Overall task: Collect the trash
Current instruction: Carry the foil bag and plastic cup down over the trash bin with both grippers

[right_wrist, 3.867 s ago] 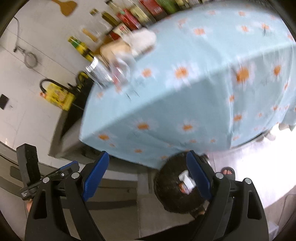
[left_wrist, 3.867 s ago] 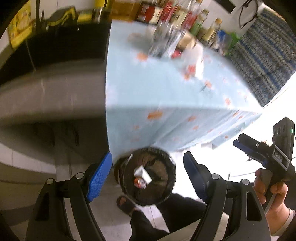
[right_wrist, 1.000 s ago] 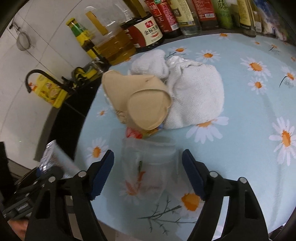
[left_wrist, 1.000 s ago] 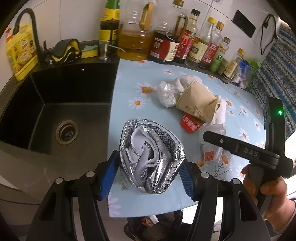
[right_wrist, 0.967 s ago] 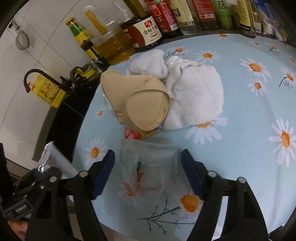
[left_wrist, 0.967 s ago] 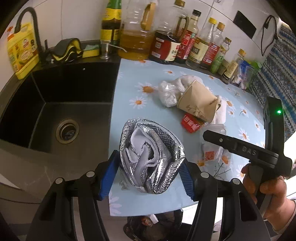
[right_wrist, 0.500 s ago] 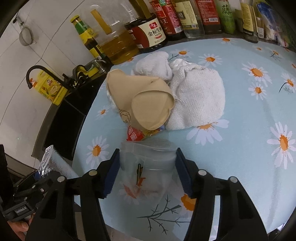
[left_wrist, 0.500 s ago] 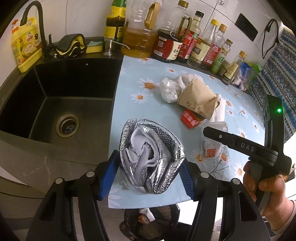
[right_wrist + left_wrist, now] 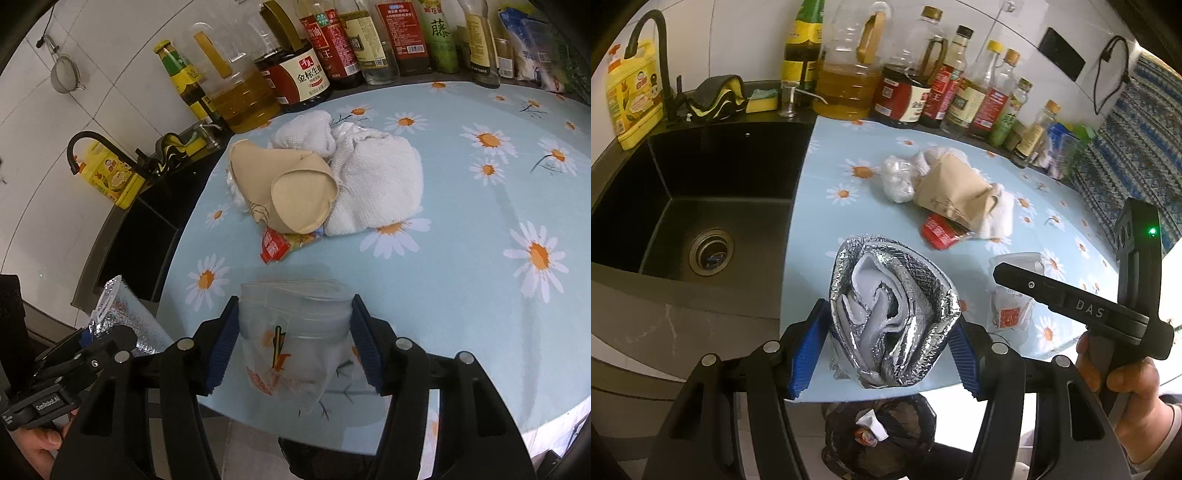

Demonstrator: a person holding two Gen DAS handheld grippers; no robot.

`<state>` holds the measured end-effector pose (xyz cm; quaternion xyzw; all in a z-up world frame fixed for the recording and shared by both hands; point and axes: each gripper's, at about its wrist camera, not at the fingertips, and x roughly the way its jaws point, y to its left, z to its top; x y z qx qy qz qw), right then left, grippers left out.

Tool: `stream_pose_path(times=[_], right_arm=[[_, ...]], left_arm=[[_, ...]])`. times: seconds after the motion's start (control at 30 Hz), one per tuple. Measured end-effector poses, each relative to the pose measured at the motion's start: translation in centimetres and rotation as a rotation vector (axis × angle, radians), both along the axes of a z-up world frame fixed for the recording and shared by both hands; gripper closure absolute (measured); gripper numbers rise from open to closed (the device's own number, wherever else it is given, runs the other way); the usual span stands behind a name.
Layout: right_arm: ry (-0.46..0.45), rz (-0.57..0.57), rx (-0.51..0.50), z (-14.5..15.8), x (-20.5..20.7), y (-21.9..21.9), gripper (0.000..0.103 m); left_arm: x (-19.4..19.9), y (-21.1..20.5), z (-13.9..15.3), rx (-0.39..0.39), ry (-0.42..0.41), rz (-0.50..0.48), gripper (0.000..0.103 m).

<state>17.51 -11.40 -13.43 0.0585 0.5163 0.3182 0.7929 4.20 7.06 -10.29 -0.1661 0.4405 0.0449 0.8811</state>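
Observation:
My left gripper [image 9: 886, 347] is shut on a crumpled silver foil pouch [image 9: 892, 314], held above the table's near edge. My right gripper [image 9: 293, 341] is shut on a clear plastic bag [image 9: 291, 339] at the table's front; the bag also shows in the left wrist view [image 9: 1012, 295]. A tan paper cup [image 9: 291, 188], a red wrapper [image 9: 274, 246], a white cloth [image 9: 376, 184] and a small white bag [image 9: 897, 179] lie mid-table. A black-lined trash bin [image 9: 882, 439] stands on the floor below the table edge.
A black sink [image 9: 698, 206] lies left of the daisy-print table [image 9: 461, 266]. Oil and sauce bottles [image 9: 908, 85] line the back wall. A yellow detergent jug [image 9: 631, 92] stands by the faucet. A patterned fabric [image 9: 1137, 140] hangs at right.
My right gripper's jaws have closed in onto the clear plastic bag. My left gripper has drawn back slightly with the foil pouch, so the trash bin shows more below.

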Motion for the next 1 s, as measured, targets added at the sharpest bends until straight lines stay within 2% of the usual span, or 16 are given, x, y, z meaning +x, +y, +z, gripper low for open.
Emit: stream_pose_path(times=[0.3,0.53,1.0], right_arm=[[-0.012,-0.020,0.003,0.9,-2.9,-2.1,0.044],[-0.028,-0.033,0.002,1.5,-5.3,-3.5,0.044],[0.024,-0.054,-0.023,-0.9,-11.1,-5.3,0.044]], left_arm=[[-1.8,-0.9,0.0,-0.071,-0.021,-0.024,0.043],[-3.6,-2.3,-0.3,-0.095,-0.023,-0.056,0.043],[-7.3,-4.5,-2.4,-0.115,0.023,-0.122,0.043]])
